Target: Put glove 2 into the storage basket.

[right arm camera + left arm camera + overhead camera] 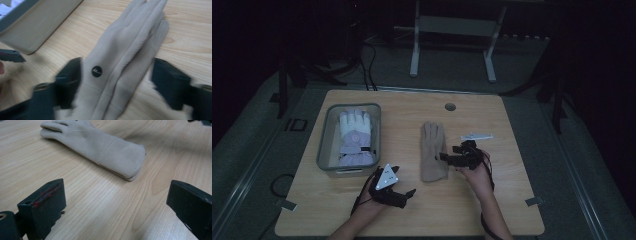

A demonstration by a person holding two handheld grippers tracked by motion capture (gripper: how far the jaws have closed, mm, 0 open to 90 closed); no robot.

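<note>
- The large wooden table [507, 210] with rounded corners carried everything, and the beige suede glove [432, 152] in its middle serves here as the landmark.
- The grey rectangular plastic bin [325, 142] stood well apart from the beige glove, on the side of the left hand, and a white and pink padded winter glove [354, 135] lay inside it.
- The beige glove itself lay flat on the wood, its fingers pointing to the far edge of the table and its cuff to the person. In the right gripper view it carried a small round black logo [96, 71] on its back.
- The left gripper [404, 192], black with a grey three-cornered plate on top, was held near the cuff of the beige glove, on the near side of it. In the left gripper view its jaws stood wide apart over bare wood with nothing between them, and the glove [100, 146] lay a little ahead of them, not touched.
- The right gripper [444, 157], also black, was just beside the beige glove at its wrist part. In the right gripper view the glove [125, 57] lay between the two jaws. One jaw seemed to meet the glove's edge and the other stood clear of it, so the glove was not yet pinched.
- A small thin white strip [476, 136] lay on the wood near the beige glove, on the side of the right hand.
</note>
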